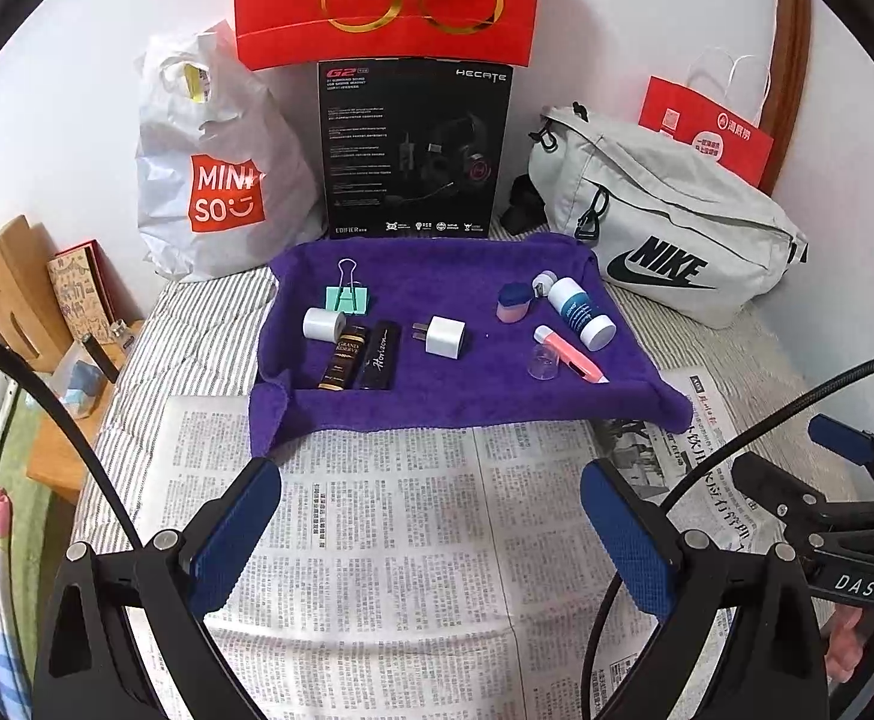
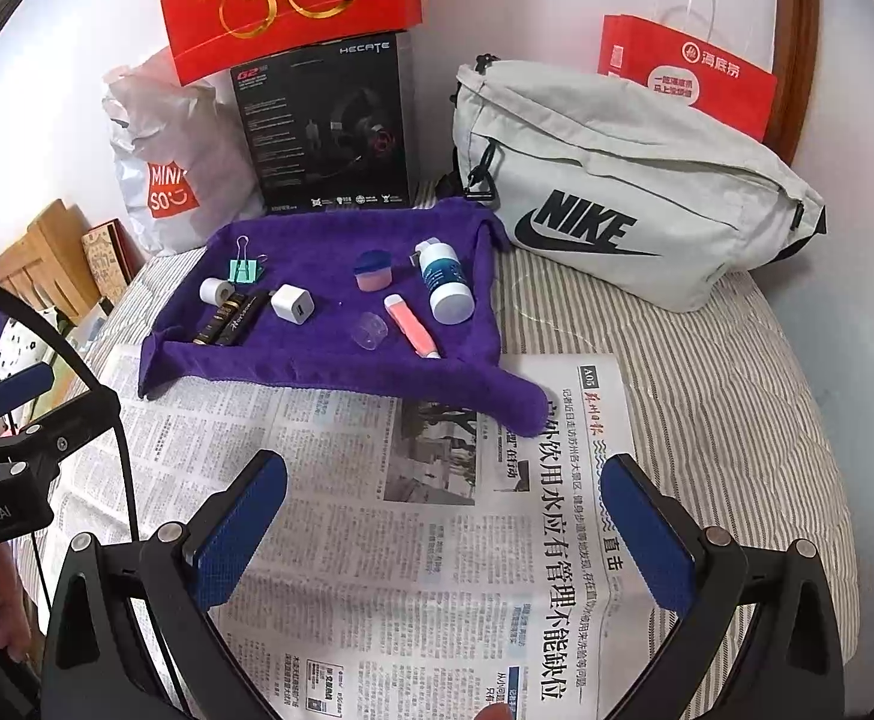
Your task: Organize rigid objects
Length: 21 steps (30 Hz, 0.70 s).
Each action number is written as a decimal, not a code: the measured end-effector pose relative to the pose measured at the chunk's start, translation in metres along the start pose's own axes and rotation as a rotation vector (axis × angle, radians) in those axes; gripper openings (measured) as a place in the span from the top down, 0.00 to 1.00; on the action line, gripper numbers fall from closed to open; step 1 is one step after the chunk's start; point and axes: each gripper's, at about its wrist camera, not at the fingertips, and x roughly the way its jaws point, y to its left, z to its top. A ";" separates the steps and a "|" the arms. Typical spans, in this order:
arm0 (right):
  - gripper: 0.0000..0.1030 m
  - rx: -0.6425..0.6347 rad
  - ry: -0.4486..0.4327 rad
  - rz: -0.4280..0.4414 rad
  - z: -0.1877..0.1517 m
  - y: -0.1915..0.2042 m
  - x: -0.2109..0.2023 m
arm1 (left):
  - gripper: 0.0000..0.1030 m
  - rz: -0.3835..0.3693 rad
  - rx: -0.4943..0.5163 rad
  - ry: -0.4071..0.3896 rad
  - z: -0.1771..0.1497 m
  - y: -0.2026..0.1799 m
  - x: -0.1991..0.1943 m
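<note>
Both grippers, left gripper point(image 1: 431, 525) and right gripper point(image 2: 442, 525), hovered wide and empty over the newspaper point(image 1: 377, 540). The white charger plug point(image 1: 445, 336) lay on the purple towel point(image 1: 437, 384): light, stiff, slippery; best pinched across its flat sides.

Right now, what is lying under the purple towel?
Under the purple towel a newspaper and the striped bedding show at its edges. What lies beneath its middle is covered.

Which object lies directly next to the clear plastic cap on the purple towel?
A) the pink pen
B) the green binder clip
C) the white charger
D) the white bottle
A: the clear plastic cap lies right beside the pink pen; the other things are farther away.
</note>
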 end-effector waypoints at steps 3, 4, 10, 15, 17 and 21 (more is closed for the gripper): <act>0.00 0.003 -0.004 -0.004 0.000 -0.002 -0.002 | 0.02 -0.003 0.000 -0.003 0.000 -0.001 -0.001; 0.00 0.005 -0.005 -0.004 0.000 -0.003 -0.003 | 0.02 -0.001 0.000 -0.004 0.000 -0.001 -0.001; 0.00 0.006 -0.008 -0.001 -0.001 -0.004 -0.005 | 0.02 0.004 0.000 -0.003 0.000 -0.003 -0.002; 0.00 0.000 -0.013 -0.002 -0.002 -0.003 -0.007 | 0.02 0.005 0.010 -0.004 -0.002 -0.003 -0.002; 0.00 0.001 -0.017 -0.001 -0.002 -0.003 -0.008 | 0.02 0.009 0.014 -0.005 -0.002 -0.003 -0.003; 0.00 -0.001 -0.019 -0.002 -0.001 -0.004 -0.009 | 0.02 0.010 0.017 -0.002 -0.002 -0.003 -0.003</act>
